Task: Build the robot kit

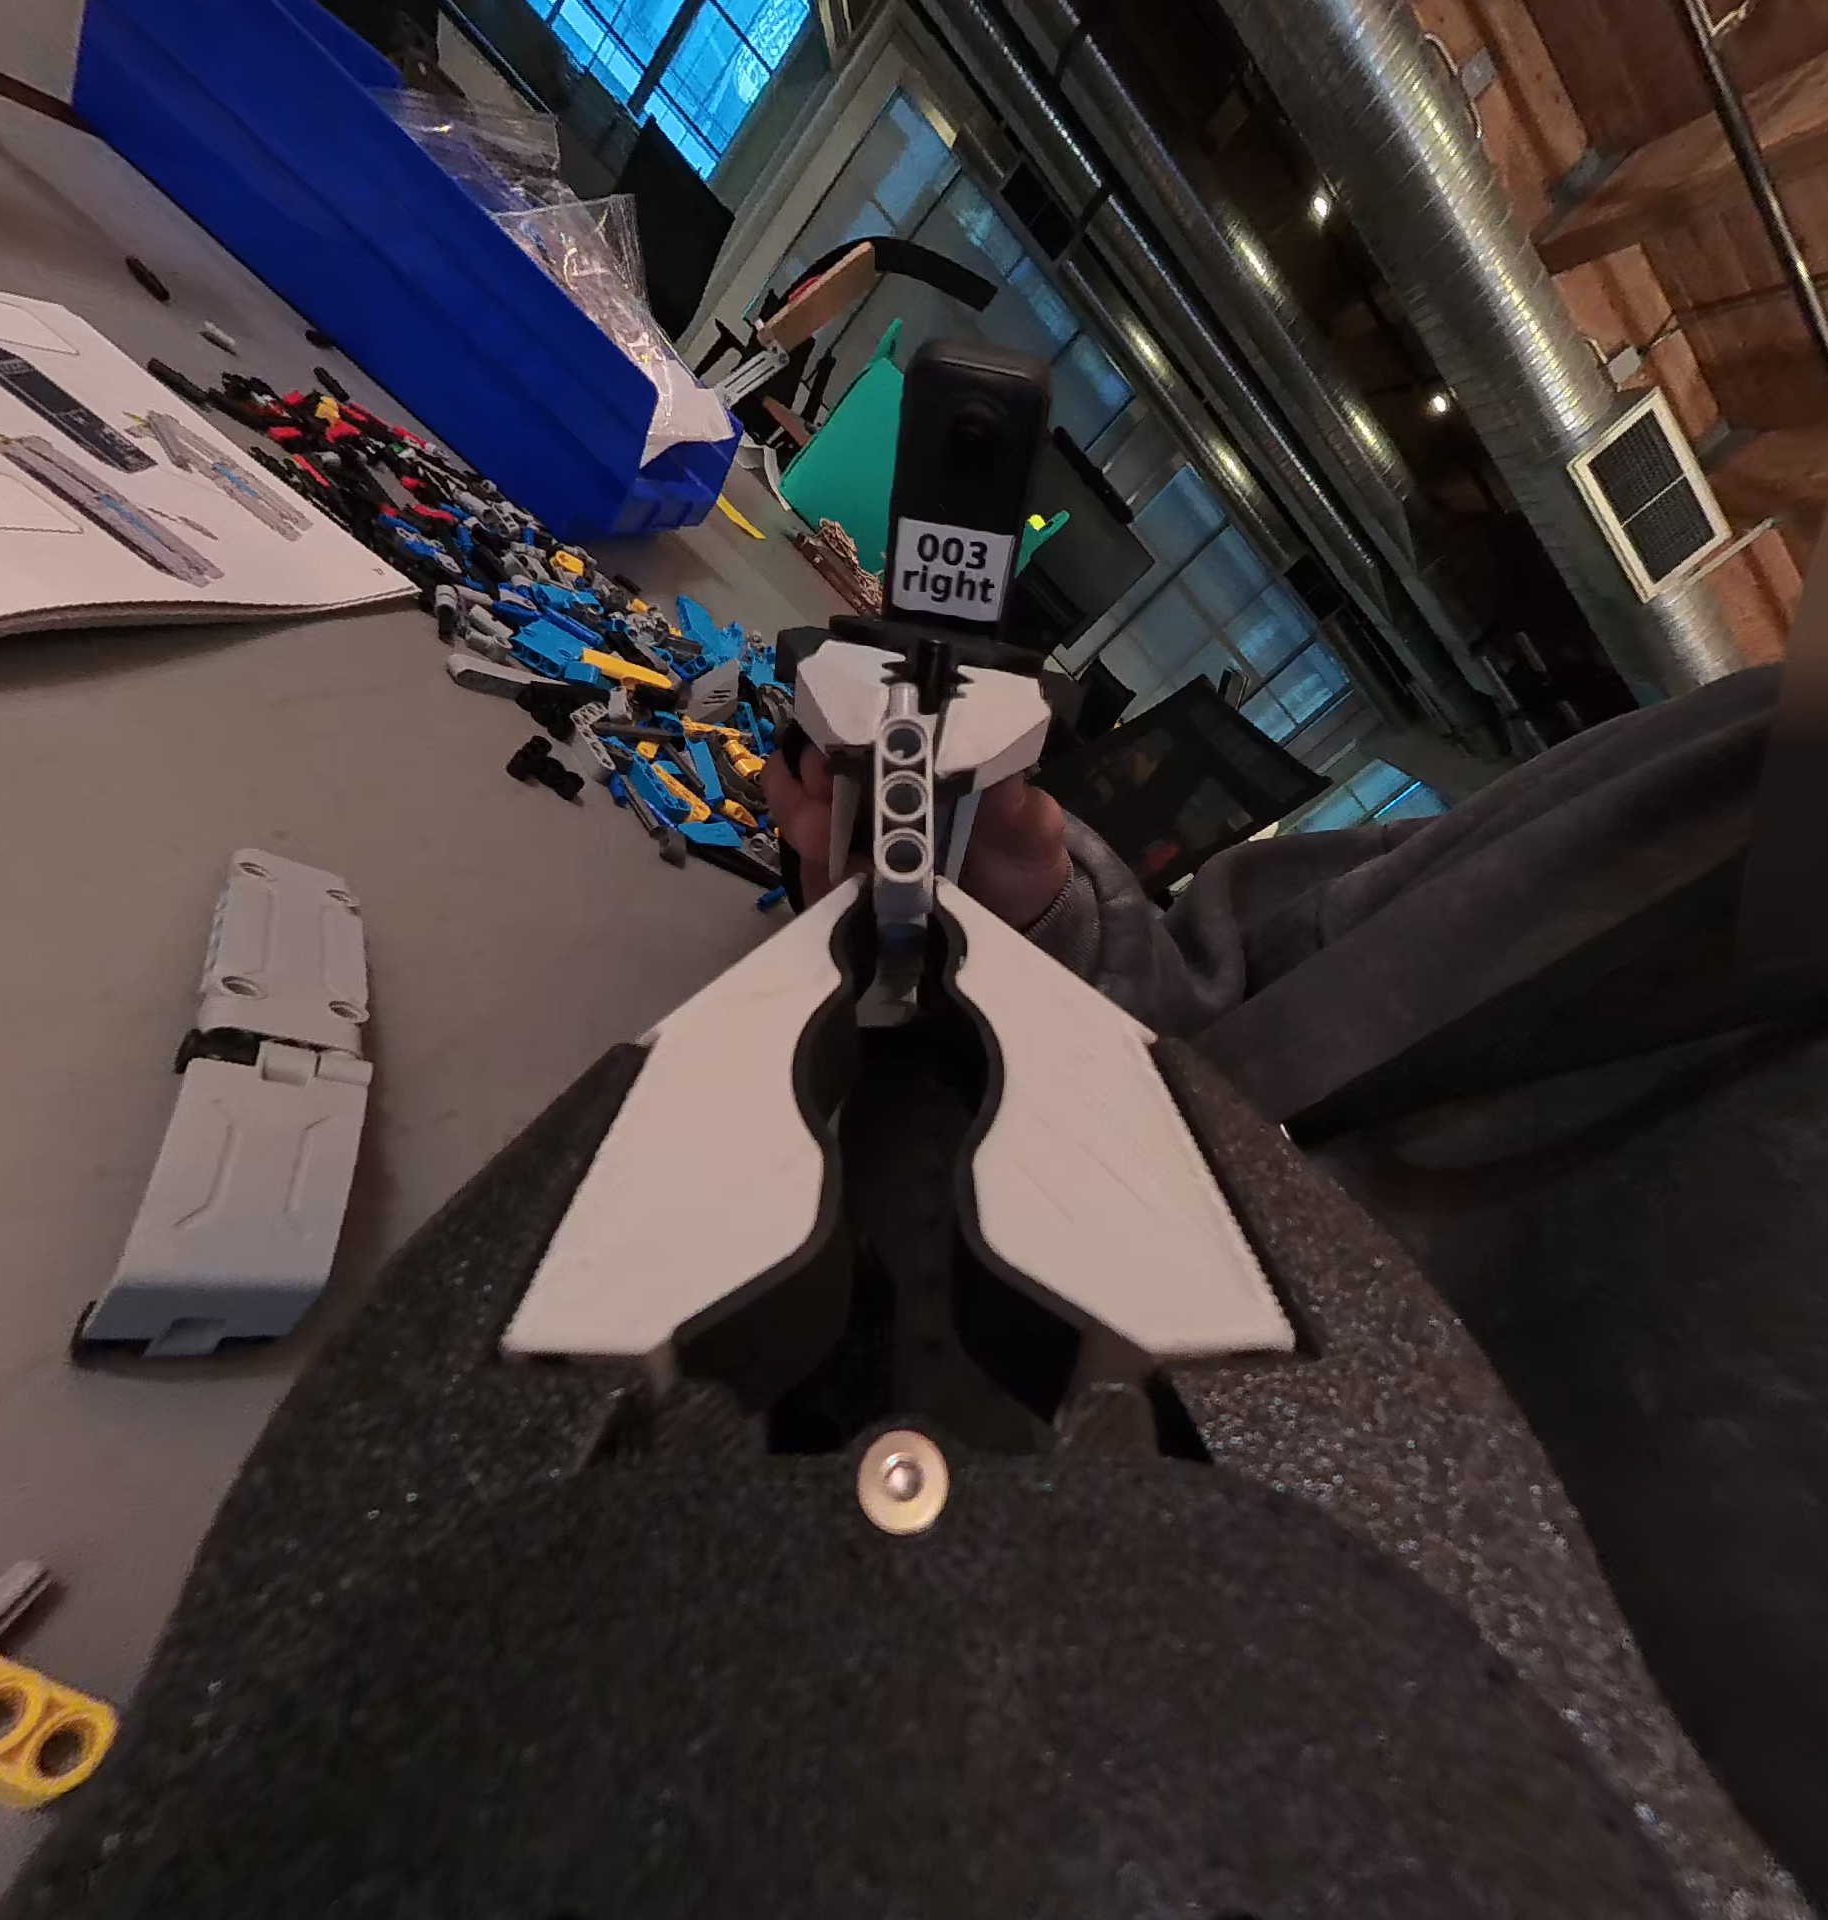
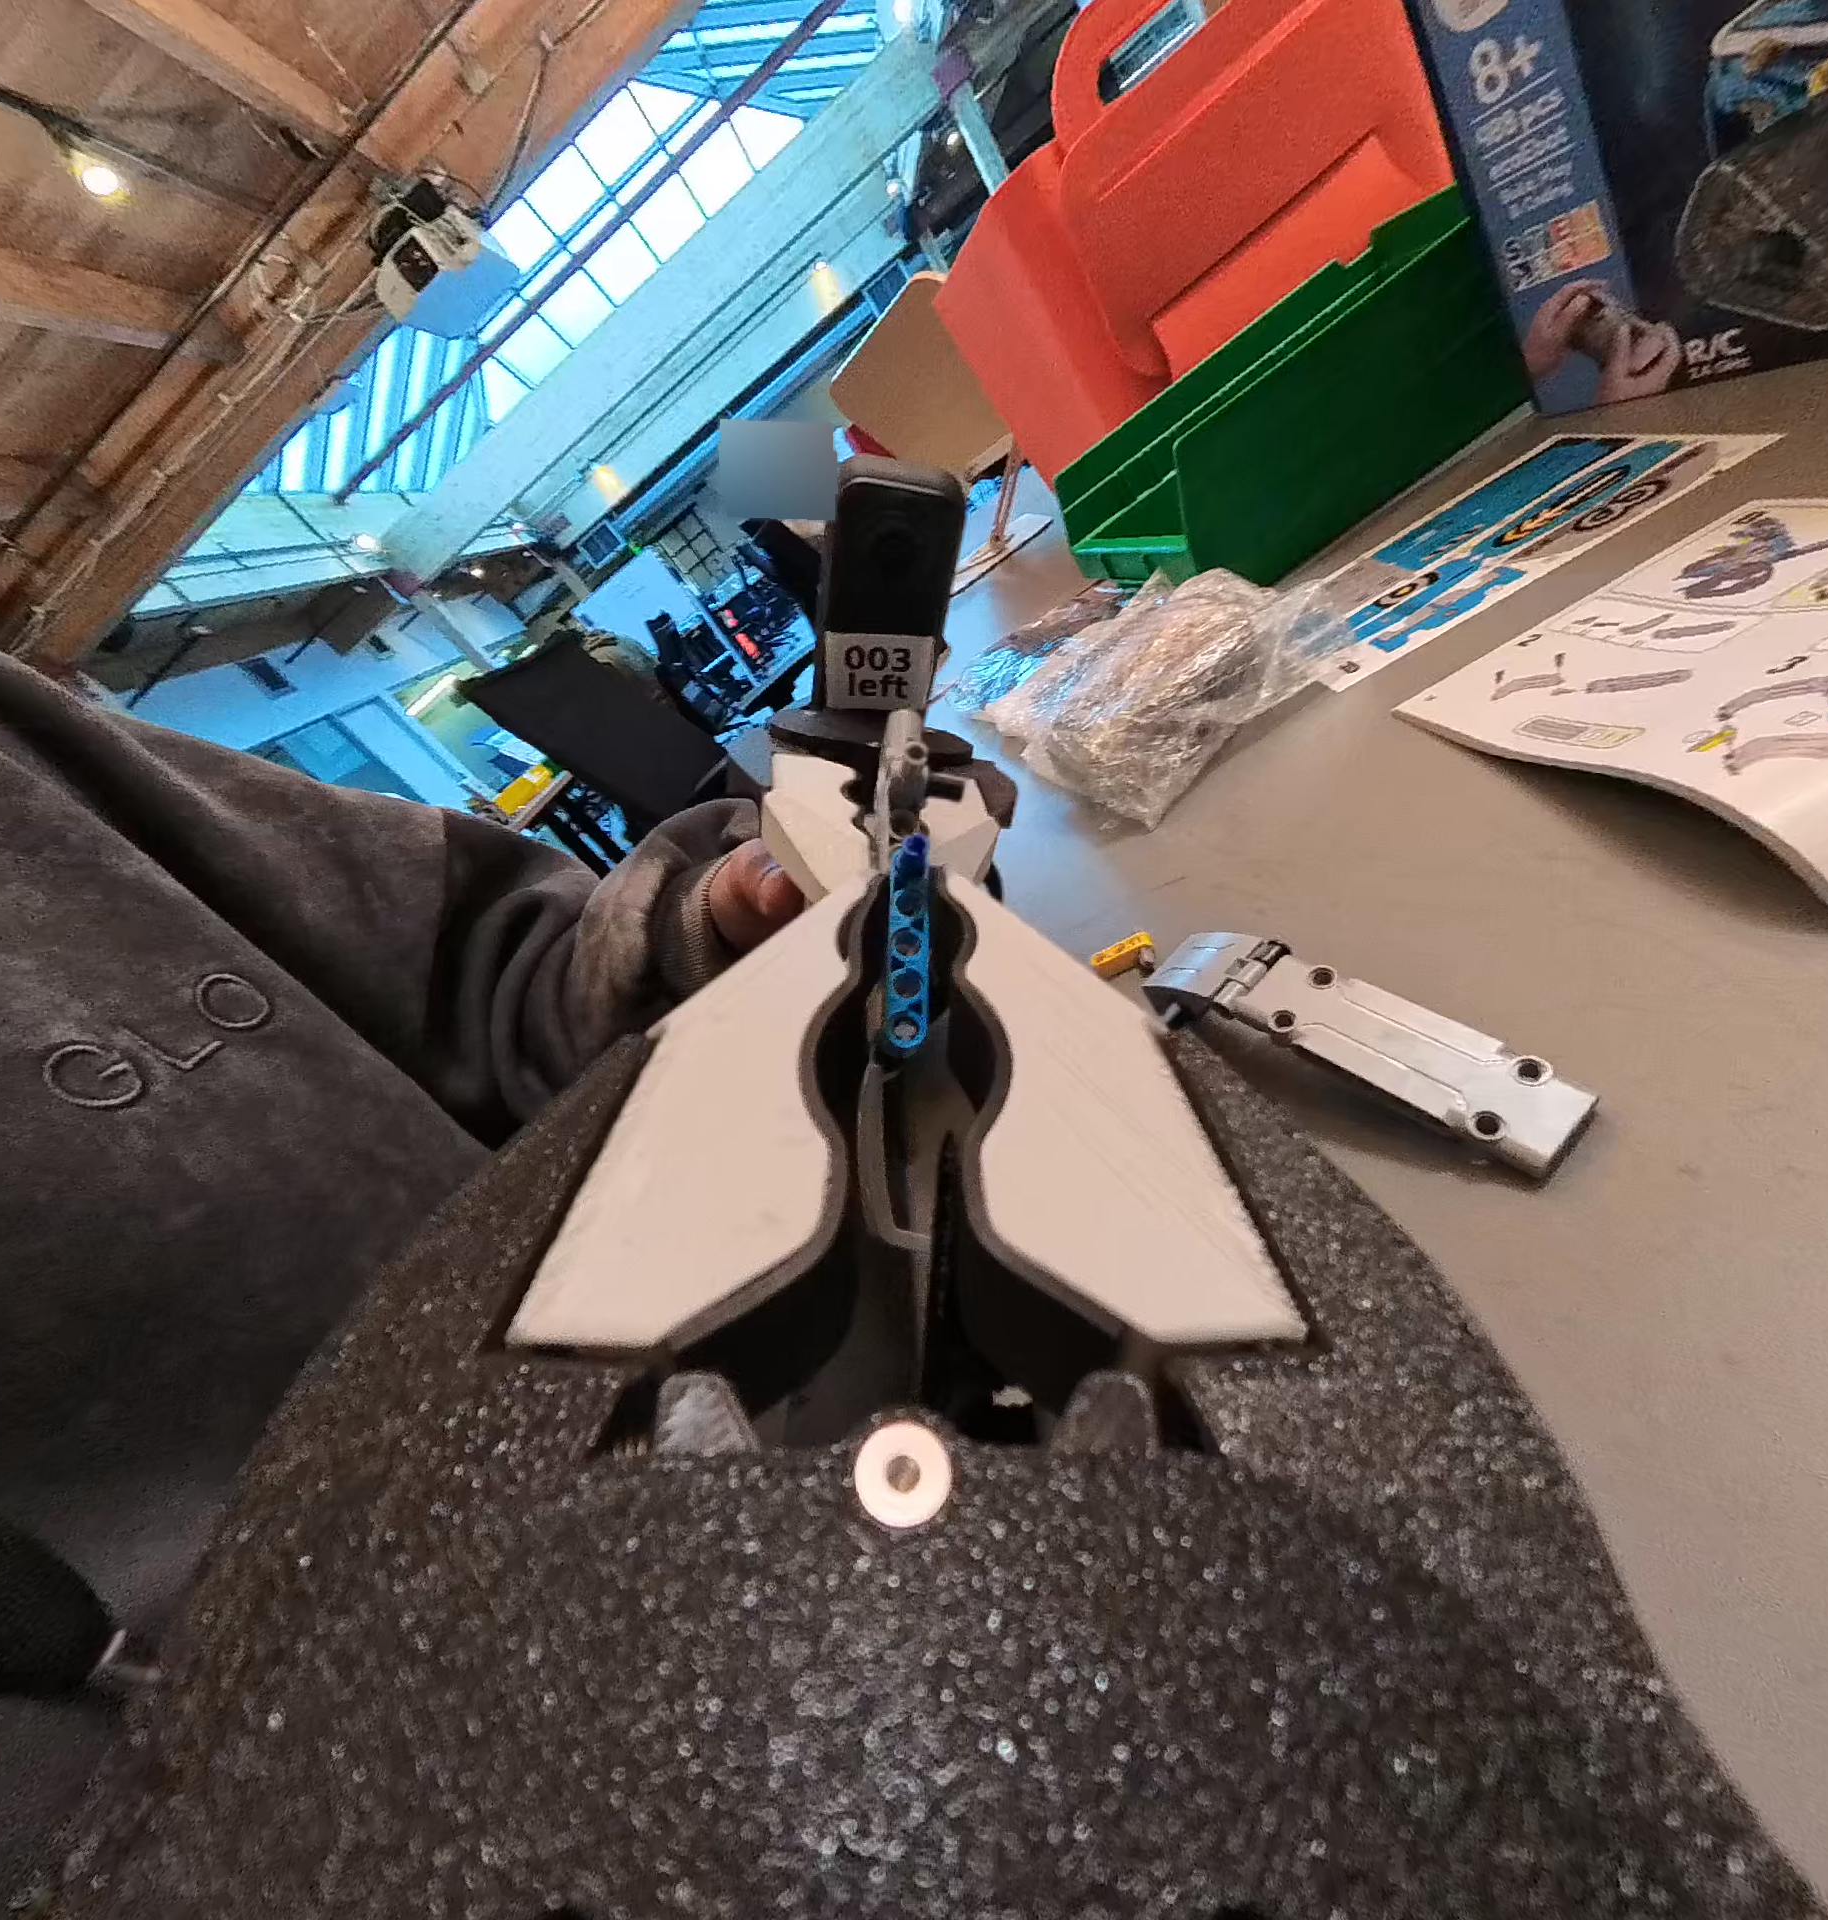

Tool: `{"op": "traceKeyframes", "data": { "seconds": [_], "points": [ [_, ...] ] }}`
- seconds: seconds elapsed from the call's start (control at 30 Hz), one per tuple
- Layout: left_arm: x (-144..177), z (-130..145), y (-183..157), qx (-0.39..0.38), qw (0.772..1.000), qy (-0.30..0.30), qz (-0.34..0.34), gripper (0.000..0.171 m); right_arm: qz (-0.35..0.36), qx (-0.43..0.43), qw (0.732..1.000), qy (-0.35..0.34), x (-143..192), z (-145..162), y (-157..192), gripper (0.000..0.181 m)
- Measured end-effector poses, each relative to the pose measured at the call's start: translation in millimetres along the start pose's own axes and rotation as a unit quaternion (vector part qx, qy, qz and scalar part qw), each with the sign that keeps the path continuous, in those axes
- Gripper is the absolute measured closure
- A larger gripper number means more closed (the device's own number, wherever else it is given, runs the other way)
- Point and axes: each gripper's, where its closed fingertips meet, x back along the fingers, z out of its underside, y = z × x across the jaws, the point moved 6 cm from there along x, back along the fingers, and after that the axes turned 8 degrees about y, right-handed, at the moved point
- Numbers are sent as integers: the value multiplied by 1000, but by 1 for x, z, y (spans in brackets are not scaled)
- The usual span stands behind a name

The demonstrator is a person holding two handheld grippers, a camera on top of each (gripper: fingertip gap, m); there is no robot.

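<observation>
My left gripper [image 1: 899, 896] is shut on a light grey beam [image 1: 904, 798] with three holes, which sticks out past its white fingertips and carries a black pin [image 1: 929, 665] at its far end. My right gripper [image 2: 905, 883] is shut on a thin blue beam [image 2: 905, 971] with several holes and a blue pin [image 2: 915, 847] at its tip. The two grippers face each other tip to tip above the grey table [image 1: 453, 935]. The blue pin is close to the grey beam [image 2: 897, 774]; I cannot tell if they touch. The right gripper [image 1: 915, 732] shows beyond the grey beam in the left wrist view.
A pile of small bricks [image 1: 598, 665], an open booklet [image 1: 110, 488], a blue bin [image 1: 370, 260], a grey hinged panel [image 1: 255, 1101] and a yellow beam [image 1: 27, 1725] lie on the table. The right wrist view shows plastic bags [image 2: 1149, 675], a green tray [image 2: 1305, 468], an orange box [image 2: 1201, 229] and a person's grey sleeve [image 2: 266, 883]. Less than 4 cm separates the two grippers' tips.
</observation>
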Motion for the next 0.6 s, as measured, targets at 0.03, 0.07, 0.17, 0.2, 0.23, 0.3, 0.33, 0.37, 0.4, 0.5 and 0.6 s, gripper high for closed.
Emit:
{"op": "traceKeyframes", "data": {
  "seconds": [0.03,0.07,0.17,0.2,0.23,0.3,0.33,0.37,0.4,0.5,0.6],
  "points": [
    [0,0,0,0,1000,-1,2,165,-7,-6,1000,-1,0,0,0,175],
    [-1,0,0,0,1000,0,2,166,-11,-11,1000,-1,0,0,-1,175],
    [0,1,0,1,1000,1,3,165,-15,-19,1000,1,0,1,-2,175],
    [0,1,0,2,1000,1,5,166,-16,-20,1000,2,1,1,-2,175],
    [-1,1,0,2,1000,2,8,166,-20,-23,1000,4,1,1,-2,175],
    [-1,0,1,4,1000,2,6,166,-21,-35,999,19,4,2,-4,168],
    [0,0,2,9,1000,-1,8,166,-19,-42,999,29,6,3,-6,159],
    [2,-1,3,15,1000,-8,11,166,-23,-45,998,35,9,3,-6,157],
    [4,-2,4,22,1000,-16,11,166,-28,-44,998,40,13,2,-6,158],
    [8,-3,5,26,999,-23,14,167,-25,-27,998,56,22,3,-7,172],
    [6,-3,4,20,1000,-17,16,166,-29,-42,996,72,17,8,-9,168]
  ]
}}
